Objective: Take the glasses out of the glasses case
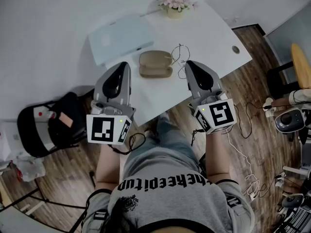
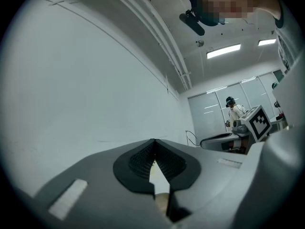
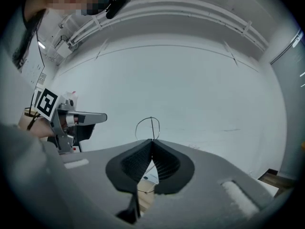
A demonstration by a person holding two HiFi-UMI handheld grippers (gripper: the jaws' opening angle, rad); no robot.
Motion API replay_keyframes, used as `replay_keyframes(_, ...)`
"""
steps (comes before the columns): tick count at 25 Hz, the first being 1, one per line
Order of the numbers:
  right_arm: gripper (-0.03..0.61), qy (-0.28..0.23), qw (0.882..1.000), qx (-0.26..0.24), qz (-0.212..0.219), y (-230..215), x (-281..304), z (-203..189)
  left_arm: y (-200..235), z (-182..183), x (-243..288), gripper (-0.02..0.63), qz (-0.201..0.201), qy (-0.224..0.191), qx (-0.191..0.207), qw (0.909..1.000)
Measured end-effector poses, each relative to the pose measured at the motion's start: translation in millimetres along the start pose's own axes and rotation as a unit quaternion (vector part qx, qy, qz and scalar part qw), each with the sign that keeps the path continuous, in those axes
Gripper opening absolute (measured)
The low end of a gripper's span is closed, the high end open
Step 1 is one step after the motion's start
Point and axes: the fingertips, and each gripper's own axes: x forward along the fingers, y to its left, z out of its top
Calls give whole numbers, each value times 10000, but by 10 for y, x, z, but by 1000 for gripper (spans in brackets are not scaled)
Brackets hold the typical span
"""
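On the white tabletop [image 1: 214, 38], near its front edge, the tan glasses case [image 1: 155, 64] is shown lying between the two tongs, apparently opened into two shells. The glasses [image 1: 179, 54], a thin wire frame, are seen outside the case, just beside its right end and at the tip of the right tongs [image 1: 188, 63].

In the right gripper view, the right tongs [image 3: 152, 144] are closed, their ribbed pads meeting at the tips. A wire loop of the glasses [image 3: 152, 128] rises directly above the closed tips, and a strand runs down into the line where the pads meet, so the frame is held there. A tan patch, probably the case, can be seen through the gap behind the pads.

The left tongs [image 1: 124, 65] are held just left of the case and apart from it. In the left gripper view, the left tongs [image 2: 154, 149] are drawn together at the tips with nothing between the pads. White tabletop and a tan patch show through the opening behind them.

Behind the case, a closed pale laptop [image 1: 119, 41] lies on the tabletop, and a pot of pink flowers [image 1: 174, 4] stands near the far edge. A black bag [image 1: 48, 125] rests to the left of the tabletop, above the wooden floor [image 1: 160, 125].
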Motion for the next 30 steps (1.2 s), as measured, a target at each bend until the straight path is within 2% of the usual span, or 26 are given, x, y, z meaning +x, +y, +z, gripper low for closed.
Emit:
replay_keyframes(14, 5, -338, 9990, -14, -282, 57, -283, 266, -123, 90, -85, 20, -176, -84, 50, 9998)
replay_keyframes(30, 6, -499, 9975, -41, -498, 54, -316, 352, -87, 90, -67, 19, -278, -112, 28, 9995)
